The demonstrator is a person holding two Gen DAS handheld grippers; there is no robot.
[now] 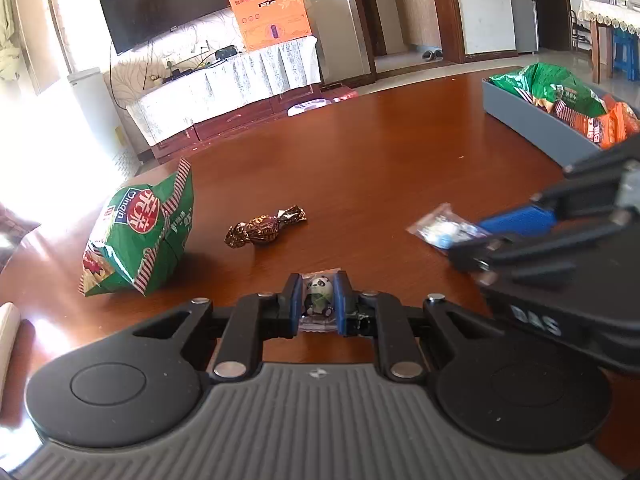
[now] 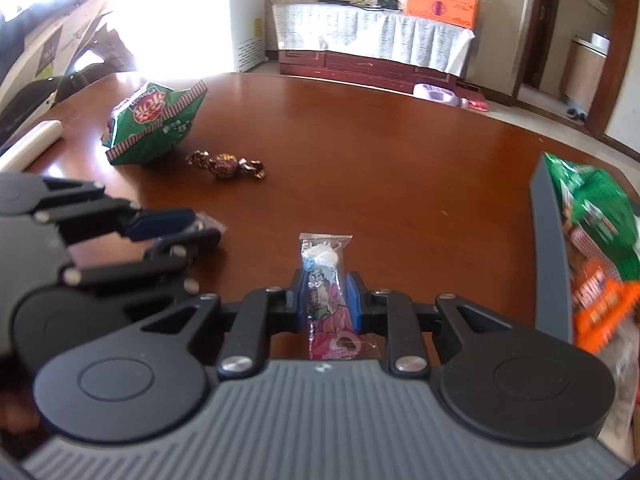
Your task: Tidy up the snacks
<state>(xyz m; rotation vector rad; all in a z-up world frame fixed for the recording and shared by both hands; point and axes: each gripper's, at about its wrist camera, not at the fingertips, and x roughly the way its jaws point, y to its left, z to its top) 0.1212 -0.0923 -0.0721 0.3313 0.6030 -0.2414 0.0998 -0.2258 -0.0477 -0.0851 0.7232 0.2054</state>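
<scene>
My left gripper is shut on a small panda candy packet, held just above the brown table. My right gripper is shut on a long clear-wrapped sweet with a white ball and pink print; it also shows in the left wrist view. A green snack bag lies at the left, also in the right wrist view. A brown foil candy lies beside it, also in the right wrist view. The grey bin at the right holds green and orange packets.
The round brown table ends at a curved far edge. The grey bin's wall stands close to my right gripper. A white roll lies at the table's left edge. A TV cabinet and orange box stand beyond the table.
</scene>
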